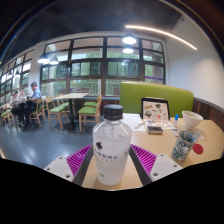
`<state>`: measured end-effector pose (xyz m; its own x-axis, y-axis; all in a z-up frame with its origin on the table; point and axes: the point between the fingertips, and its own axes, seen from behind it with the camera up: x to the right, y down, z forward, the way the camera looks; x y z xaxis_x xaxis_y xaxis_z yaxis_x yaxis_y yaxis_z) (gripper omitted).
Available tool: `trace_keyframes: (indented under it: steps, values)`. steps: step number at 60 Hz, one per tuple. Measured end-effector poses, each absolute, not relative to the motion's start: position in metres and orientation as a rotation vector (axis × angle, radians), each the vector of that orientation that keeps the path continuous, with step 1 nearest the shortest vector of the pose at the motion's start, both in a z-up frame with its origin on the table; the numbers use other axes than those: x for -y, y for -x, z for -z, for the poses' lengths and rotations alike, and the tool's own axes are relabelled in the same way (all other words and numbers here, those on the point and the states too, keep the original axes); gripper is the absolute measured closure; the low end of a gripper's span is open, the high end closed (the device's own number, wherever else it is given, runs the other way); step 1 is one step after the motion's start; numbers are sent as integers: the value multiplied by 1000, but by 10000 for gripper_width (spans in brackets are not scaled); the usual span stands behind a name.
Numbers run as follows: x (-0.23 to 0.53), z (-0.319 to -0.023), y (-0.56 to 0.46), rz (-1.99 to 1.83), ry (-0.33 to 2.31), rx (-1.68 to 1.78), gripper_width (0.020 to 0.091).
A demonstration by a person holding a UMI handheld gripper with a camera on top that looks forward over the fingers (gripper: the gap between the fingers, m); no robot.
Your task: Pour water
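The bottle (112, 148) stands upright at lower centre of the frame, long axis vertical, dark cap pointing up. Its base is cut off by the view's lower edge, so its footing cannot be confirmed. The label is too small to read. The gripper (113, 160) has a pink pad (82, 157) at the bottle's left and another at its right, both meeting the bottle's sides: it is closed on the bottle.

Beyond the fingers lies a light table (165, 160). At right of centre on it stand a glass (182, 146) with unclear contents, a white cup (191, 120) and a red item (198, 150), partly hidden. Further back, a green sofa (160, 100). At far left, seated persons (25, 100), indistinct.
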<state>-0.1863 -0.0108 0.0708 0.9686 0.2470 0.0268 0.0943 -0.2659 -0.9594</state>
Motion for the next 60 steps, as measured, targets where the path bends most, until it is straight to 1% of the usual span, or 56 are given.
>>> trace_keyframes:
  steps: [2, 6, 9, 10, 11, 12, 13, 15, 16, 17, 18, 31, 36, 44, 50, 57, 58, 60]
  values:
    - [3, -69, 193, -153, 1845, 256, 294]
    - [-4, -57, 198, -141, 1869, 292, 541]
    - [-7, -60, 202, -147, 1836, 286, 550]
    - [-8, -61, 202, -146, 1827, 286, 573]
    - [-7, -62, 205, -149, 1825, 281, 580]
    - [-9, -62, 203, -151, 1821, 278, 575]
    - [-9, -62, 202, -154, 1820, 272, 602]
    - [-12, -61, 200, -171, 1818, 264, 617]
    - [-12, -60, 200, -181, 1819, 261, 642]
    - [-13, -60, 199, -190, 1821, 254, 641]
    - [-13, -60, 200, -199, 1821, 251, 665]
    - [-22, -62, 191, -271, 1833, 229, 668]
    - [-30, -75, 182, -387, 1830, 146, 668]
    - [-49, -112, 153, -663, 1763, -117, 667]
    - [-69, -124, 120, -911, 1701, -391, 668]
    - [-86, -124, 80, -1148, 1609, -640, 682]
    - [-77, -132, 83, -1176, 1592, -689, 682]
    - [-90, -128, 74, -1253, 1544, -757, 682]
